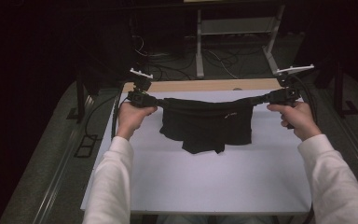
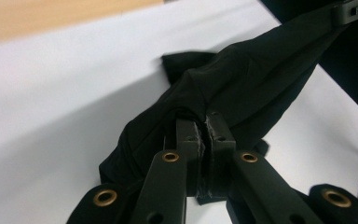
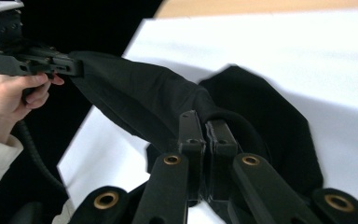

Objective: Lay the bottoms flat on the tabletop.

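A black garment (image 1: 207, 123) hangs stretched between my two grippers above the white table (image 1: 205, 182), its lower part draping onto the surface. My left gripper (image 1: 156, 101) is shut on the garment's left top corner, and my right gripper (image 1: 257, 99) is shut on the right top corner. In the left gripper view the jaws pinch the black cloth (image 2: 242, 88) between their tips (image 2: 204, 122). The right gripper view has the cloth (image 3: 135, 98) clamped at the jaw tips (image 3: 205, 120), running across to the other gripper (image 3: 32, 63) in the far hand.
A tan wooden strip (image 1: 200, 85) borders the table's far edge. Behind it stand a metal frame (image 1: 235, 37) and cables on the dark floor. White table surface lies bare in front of the garment.
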`<state>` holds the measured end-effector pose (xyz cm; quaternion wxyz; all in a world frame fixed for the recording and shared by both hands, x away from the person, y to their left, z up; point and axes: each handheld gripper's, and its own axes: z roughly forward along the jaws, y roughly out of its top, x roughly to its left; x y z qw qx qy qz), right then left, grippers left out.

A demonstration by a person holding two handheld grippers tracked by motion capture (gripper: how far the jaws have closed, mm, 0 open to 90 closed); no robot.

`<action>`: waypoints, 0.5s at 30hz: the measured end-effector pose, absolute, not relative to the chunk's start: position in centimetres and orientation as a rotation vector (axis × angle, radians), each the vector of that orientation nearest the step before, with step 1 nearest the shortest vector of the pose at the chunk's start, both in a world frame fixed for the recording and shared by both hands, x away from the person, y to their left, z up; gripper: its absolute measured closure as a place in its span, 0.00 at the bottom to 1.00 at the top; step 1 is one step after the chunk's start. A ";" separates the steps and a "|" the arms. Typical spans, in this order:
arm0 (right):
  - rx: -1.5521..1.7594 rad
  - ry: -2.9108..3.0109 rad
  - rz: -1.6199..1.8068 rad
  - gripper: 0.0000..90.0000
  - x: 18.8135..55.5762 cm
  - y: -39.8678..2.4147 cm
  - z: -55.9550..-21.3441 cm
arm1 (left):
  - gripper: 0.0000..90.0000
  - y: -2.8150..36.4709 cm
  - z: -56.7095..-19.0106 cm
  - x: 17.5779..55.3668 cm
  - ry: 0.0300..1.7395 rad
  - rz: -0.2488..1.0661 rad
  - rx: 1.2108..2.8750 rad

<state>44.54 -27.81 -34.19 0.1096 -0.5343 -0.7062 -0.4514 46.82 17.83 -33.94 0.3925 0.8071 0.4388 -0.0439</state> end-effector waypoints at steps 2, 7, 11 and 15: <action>-1.679 -1.953 -1.300 0.95 45.6 -27.7 -36.3 | 0.97 17.7 -35.7 48.3 1.190 -0.133 2.022; -1.846 -1.841 -1.275 0.95 47.8 -27.2 -40.9 | 0.96 17.5 -38.8 50.5 1.295 -0.197 1.872; -1.900 -1.793 -1.368 0.81 48.3 -27.7 -41.8 | 0.74 17.3 -39.6 50.8 1.253 -0.205 1.823; -1.941 -1.772 -1.496 0.59 48.0 -29.1 -41.0 | 0.47 17.5 -40.5 50.1 1.232 -0.196 1.670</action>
